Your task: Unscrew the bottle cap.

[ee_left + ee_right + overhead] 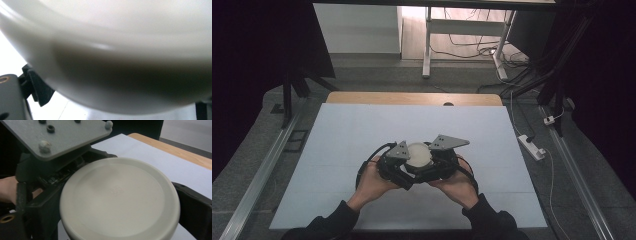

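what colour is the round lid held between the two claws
Plain off-white or cream, no pattern; the round lid shows best in the right gripper view.

A smooth, rounded cream-white plastic object sits very close and blurred, its underside in shadow. Black gripper jaw parts show at the lower left, over a white table surface.

A round lid sits between the left gripper and right gripper, above the table.
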{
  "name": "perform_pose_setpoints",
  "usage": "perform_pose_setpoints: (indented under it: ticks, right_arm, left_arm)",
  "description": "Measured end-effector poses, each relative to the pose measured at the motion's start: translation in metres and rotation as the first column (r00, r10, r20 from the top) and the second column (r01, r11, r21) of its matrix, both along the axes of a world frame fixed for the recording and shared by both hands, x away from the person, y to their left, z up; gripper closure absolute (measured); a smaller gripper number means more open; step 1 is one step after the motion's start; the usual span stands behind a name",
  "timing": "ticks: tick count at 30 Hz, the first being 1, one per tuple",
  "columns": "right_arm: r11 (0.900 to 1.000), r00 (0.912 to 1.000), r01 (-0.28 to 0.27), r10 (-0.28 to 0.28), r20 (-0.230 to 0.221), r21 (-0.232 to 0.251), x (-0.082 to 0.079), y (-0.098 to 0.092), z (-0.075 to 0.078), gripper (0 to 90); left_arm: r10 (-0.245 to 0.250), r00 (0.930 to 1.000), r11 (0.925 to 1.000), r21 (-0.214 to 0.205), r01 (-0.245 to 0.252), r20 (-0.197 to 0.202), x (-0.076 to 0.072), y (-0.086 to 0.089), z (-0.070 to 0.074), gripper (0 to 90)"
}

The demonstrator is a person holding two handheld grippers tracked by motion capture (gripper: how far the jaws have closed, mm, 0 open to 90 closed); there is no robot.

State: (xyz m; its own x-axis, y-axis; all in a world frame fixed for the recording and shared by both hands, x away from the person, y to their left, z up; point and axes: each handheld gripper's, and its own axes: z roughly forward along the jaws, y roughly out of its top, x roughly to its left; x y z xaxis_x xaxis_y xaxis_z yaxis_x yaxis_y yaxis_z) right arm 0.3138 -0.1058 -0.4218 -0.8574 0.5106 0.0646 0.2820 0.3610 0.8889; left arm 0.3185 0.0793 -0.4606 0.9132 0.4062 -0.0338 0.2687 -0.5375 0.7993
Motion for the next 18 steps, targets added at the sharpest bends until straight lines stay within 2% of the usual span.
perform_pose_setpoints:
  ticks: [5,9,11,16,18]
  right_arm:
    - [0.9999,0.9997,-0.012,0.012,0.023,-0.01,-0.001,-0.001,0.0,6.7]
    - [0.9983,0.9981,-0.058,0.058,0.019,-0.009,0.002,-0.004,0.001,6.8]
    - [0.9961,0.996,-0.088,0.088,0.01,0.001,0.005,-0.007,0.001,6.8]
    - [0.9829,0.983,-0.184,0.184,0.001,0.017,0.011,-0.013,-0.001,6.9]
    - [0.9741,0.9744,-0.225,0.225,-0.003,0.026,0.014,-0.016,-0.002,6.8]
  left_arm:
    - [-0.012,0.9999,0.9999,0.01,0.012,-0.002,0.0,-0.001,0.0,7.6]
    - [-0.021,0.9997,0.9998,-0.002,0.021,-0.009,0.0,-0.001,0.0,7.6]
    - [-0.042,0.9991,0.9991,0.002,0.042,-0.01,0.0,0.0,0.001,7.6]
    - [-0.078,0.9968,0.9969,0.007,0.078,-0.016,0.0,-0.001,0.0,7.6]
    - [-0.092,0.9956,0.9958,0.005,0.092,-0.019,0.0,-0.002,0.0,7.6]
